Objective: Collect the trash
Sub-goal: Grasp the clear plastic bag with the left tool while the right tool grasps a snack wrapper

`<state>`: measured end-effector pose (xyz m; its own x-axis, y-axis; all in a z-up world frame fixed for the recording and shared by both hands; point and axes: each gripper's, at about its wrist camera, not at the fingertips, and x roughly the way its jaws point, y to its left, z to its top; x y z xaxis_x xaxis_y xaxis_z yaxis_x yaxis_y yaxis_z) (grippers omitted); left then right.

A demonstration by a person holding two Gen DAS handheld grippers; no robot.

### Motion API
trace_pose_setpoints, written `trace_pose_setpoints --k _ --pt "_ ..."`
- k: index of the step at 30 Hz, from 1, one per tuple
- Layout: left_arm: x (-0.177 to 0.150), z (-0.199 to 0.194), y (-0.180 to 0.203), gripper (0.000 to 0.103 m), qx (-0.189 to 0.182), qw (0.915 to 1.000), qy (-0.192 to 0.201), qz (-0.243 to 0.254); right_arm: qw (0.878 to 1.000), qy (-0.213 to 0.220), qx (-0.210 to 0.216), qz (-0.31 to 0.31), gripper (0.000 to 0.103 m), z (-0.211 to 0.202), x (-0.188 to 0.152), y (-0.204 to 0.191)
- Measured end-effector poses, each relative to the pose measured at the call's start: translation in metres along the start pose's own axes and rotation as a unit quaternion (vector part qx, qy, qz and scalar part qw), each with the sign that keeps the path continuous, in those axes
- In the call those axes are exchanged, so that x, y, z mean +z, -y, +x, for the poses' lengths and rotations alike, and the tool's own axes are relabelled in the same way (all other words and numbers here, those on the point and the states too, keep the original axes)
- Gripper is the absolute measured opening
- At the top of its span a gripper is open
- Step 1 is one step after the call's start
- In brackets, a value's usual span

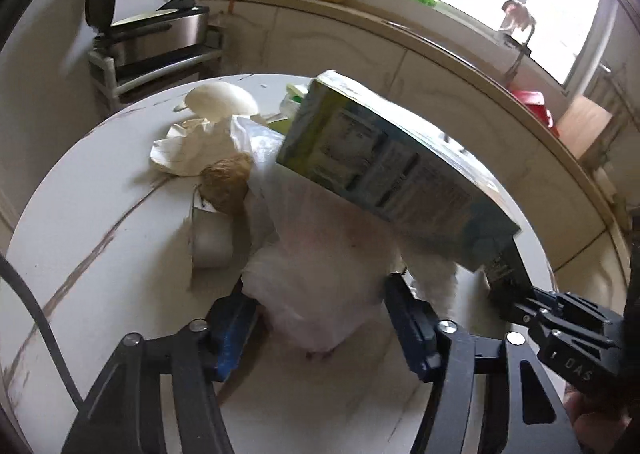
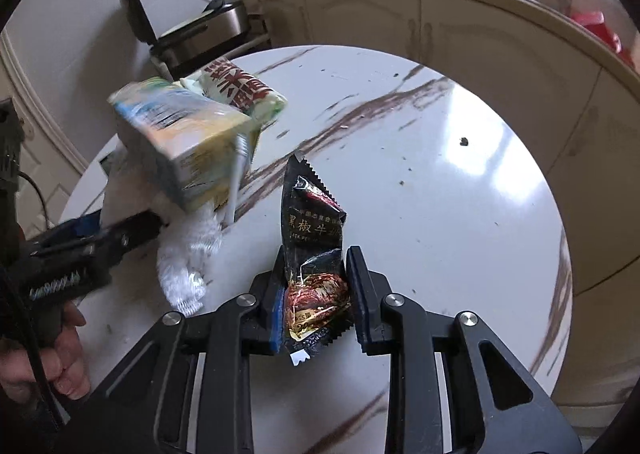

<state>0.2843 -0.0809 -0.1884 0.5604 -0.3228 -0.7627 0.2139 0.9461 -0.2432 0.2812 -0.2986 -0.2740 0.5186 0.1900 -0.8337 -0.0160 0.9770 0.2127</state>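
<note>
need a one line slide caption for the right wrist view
Right gripper closes on a black snack wrapper above the marble table, while a drink carton hangs at left.

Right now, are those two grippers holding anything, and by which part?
The right gripper pinches a black snack wrapper at its crumpled lower end. The left gripper straddles a white plastic bag; whether it grips cannot be told.

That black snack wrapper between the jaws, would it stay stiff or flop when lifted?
The black snack wrapper looks crinkled and empty, so probably light and floppy. Its glossy foil may slip, though the right gripper pinches it across the middle.
</note>
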Motion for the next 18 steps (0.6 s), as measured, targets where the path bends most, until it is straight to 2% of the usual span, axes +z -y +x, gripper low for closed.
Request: trace_pose_setpoints --k 5,15,18 --pt "0.004 -0.004 -0.024 0.049 -0.013 0.9999 0.005 -0.001 1.0 0.004 0.014 0.016 0.023 -0.01 -0.008 0.012" --pt "-0.01 -0.035 -0.063 0.048 0.023 0.999 0.036 0.012 0.999 0.006 0.028 0.025 0.019 -0.019 -0.016 0.014" --pt "-0.013 -0.036 -0.066 0.048 0.034 0.9988 0.035 0.012 0.999 0.007 0.029 0.023 0.02 -0.018 -0.018 0.012"
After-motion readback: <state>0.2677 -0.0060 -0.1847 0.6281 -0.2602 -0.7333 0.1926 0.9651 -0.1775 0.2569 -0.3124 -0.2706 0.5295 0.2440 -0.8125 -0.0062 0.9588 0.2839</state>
